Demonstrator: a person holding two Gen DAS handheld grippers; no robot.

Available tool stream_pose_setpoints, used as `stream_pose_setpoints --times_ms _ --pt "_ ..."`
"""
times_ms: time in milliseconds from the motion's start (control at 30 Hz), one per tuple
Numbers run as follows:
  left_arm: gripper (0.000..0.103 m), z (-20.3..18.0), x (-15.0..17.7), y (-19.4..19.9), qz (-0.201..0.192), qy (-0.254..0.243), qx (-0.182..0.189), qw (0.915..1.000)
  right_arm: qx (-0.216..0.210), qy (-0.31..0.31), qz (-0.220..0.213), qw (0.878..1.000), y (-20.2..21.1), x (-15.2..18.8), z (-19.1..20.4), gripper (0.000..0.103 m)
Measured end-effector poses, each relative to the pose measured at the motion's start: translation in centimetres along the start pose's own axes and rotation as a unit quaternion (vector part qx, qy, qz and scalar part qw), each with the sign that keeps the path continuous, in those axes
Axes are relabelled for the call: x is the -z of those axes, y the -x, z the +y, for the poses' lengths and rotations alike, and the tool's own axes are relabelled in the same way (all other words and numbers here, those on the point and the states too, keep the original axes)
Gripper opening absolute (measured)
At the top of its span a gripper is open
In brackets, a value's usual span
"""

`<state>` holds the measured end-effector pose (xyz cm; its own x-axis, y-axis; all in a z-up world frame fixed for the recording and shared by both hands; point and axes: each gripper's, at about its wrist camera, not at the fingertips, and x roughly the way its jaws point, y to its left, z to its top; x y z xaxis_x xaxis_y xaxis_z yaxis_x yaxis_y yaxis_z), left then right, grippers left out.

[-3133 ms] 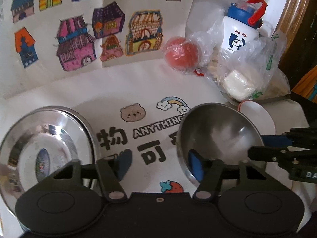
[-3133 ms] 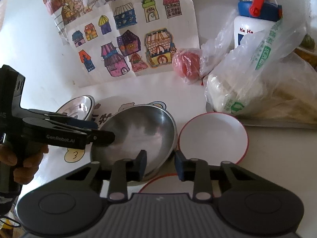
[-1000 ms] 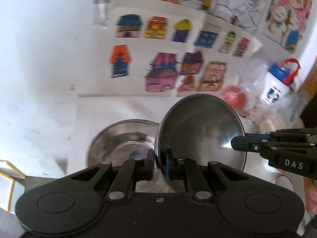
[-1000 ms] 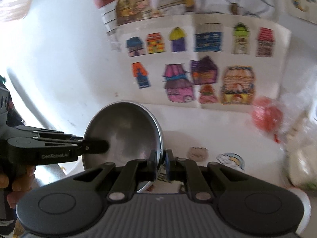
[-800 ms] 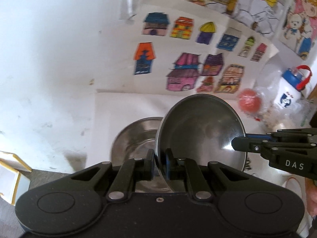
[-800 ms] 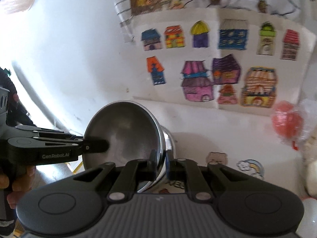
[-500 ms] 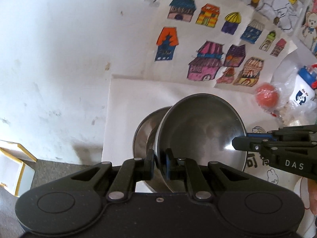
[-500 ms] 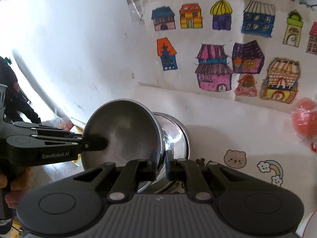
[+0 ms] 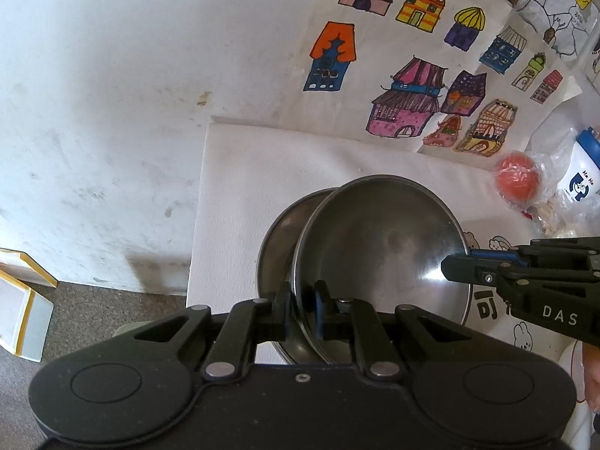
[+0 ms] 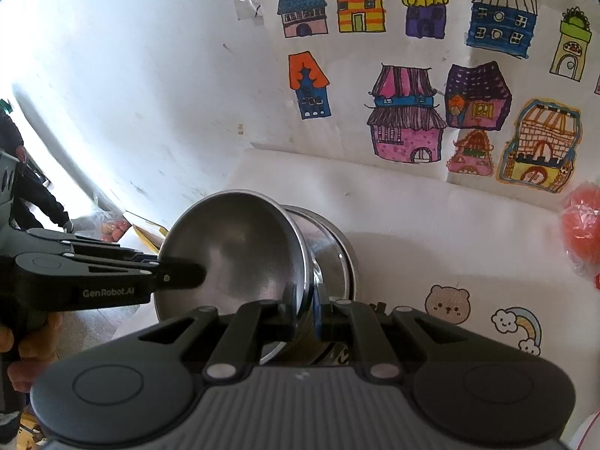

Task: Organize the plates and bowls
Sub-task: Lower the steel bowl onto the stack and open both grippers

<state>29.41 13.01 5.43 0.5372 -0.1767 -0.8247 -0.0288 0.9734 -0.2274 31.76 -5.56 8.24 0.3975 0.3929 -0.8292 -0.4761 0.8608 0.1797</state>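
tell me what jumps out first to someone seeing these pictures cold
A shiny steel bowl sits mid-frame, tilted and gripped by its rim on opposite sides by the left gripper and the right gripper, just over a second steel bowl standing on the white cartoon-print tablecloth. Behind, bright hand-coloured house drawings cover the wall, and a red ball in a plastic bag lies at the right.
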Motion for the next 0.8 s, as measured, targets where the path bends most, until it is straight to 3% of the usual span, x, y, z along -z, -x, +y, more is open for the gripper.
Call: stream_pose_setpoints --times_ms 367,567,633,700,800 --pt "0.019 0.1 -0.1 -0.1 -0.007 0.003 -0.002 1.0 -0.005 -0.005 -0.002 1.0 0.6 0.0 -0.2 0.017" --pt "0.034 0.0 -0.2 0.5 -0.024 0.0 -0.01 0.9997 0.003 -0.006 -0.019 1.0 1.5 0.2 -0.5 0.022" --pt "0.039 0.0 0.0 0.8 -0.029 0.002 -0.01 0.9995 0.004 -0.006 -0.032 0.999 2.3 0.4 -0.6 0.036" --pt "0.06 -0.2 0.3 1.3 -0.041 -0.004 -0.023 0.9989 0.004 -0.004 -0.045 0.999 3.3 0.7 -0.8 0.048" --pt "0.066 -0.9 1.0 2.5 -0.065 -0.015 -0.029 0.9974 0.002 -0.002 -0.061 0.998 5.0 1.7 -1.1 0.058"
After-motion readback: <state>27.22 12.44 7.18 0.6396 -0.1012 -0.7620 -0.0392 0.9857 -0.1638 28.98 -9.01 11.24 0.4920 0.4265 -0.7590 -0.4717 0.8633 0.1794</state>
